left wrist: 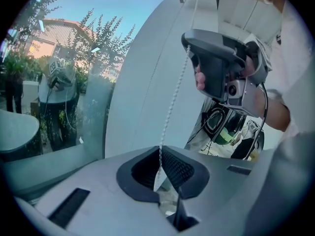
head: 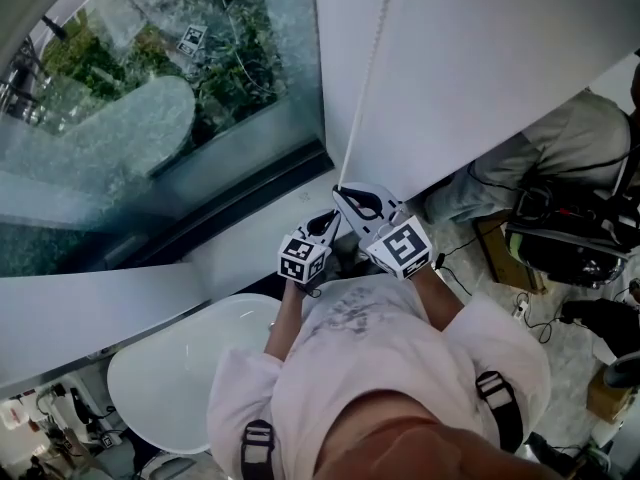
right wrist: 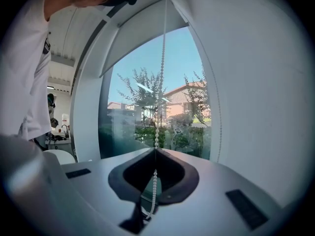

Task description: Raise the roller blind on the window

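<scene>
Hanging from the roller blind, the bead chain was clamped by left gripper and right gripper, seemingly for hand-over-hand pulling.

Matt white fabric blind, glossy beaded plastic cord, smooth reflective window glass

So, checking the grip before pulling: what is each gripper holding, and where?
Both pinch the bead chain at their jaw tips: the right gripper higher up, the left gripper below it.
</scene>
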